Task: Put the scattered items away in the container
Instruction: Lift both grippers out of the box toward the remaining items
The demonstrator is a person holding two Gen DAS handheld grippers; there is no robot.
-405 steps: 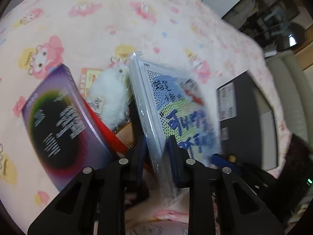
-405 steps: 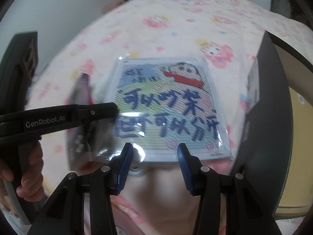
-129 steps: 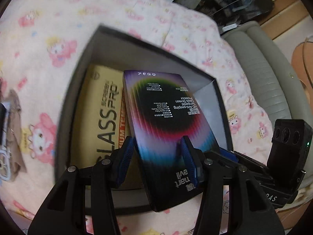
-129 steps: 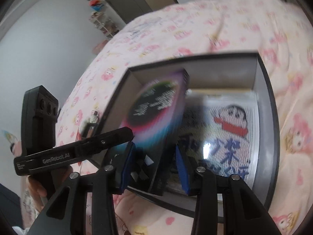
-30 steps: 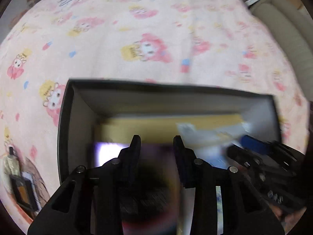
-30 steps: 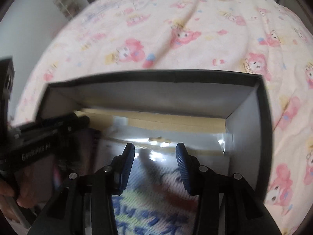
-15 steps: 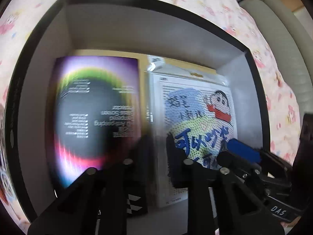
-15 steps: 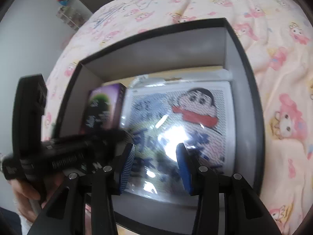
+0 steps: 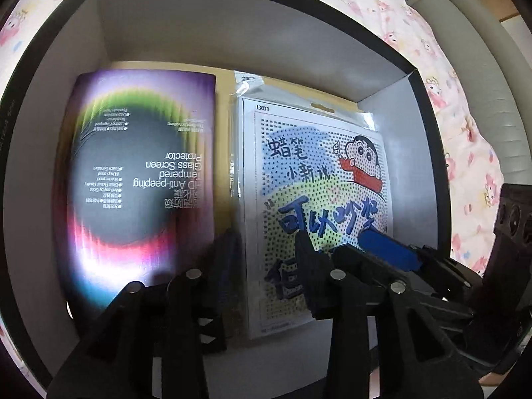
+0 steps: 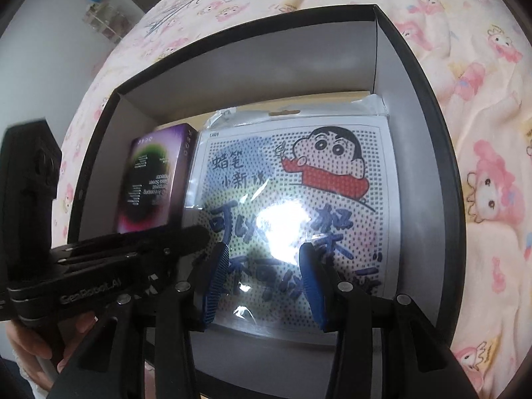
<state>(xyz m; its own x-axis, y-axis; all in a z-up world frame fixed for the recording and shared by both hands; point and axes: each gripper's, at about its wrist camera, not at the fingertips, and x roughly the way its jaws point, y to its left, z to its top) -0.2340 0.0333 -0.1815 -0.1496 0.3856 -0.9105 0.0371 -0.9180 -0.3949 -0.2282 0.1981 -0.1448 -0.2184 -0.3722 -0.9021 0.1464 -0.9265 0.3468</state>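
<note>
The black box (image 9: 232, 38) with grey inner walls holds a purple screen-protector box (image 9: 143, 179) on the left and a cartoon bead-art pack (image 9: 319, 199) in clear plastic on the right. Both lie on a yellow package (image 9: 222, 69). My left gripper (image 9: 267, 259) is open and empty, just above the gap between the two items. My right gripper (image 10: 264, 274) is open and empty over the near part of the bead-art pack (image 10: 299, 196). The purple box (image 10: 153, 179) and the box wall (image 10: 252, 63) also show in the right wrist view.
The box sits on a pink cartoon-print bedspread (image 10: 482, 139). A beige sofa (image 9: 472, 50) lies beyond the bed on the right. The right gripper's body (image 9: 432, 272) reaches into the box from the right; the left one's body (image 10: 93, 266) crosses the right wrist view's lower left.
The purple box, held in my left gripper earlier, now lies flat in the box beside the bead-art pack. My left gripper has opened and both grippers hover low over the contents.
</note>
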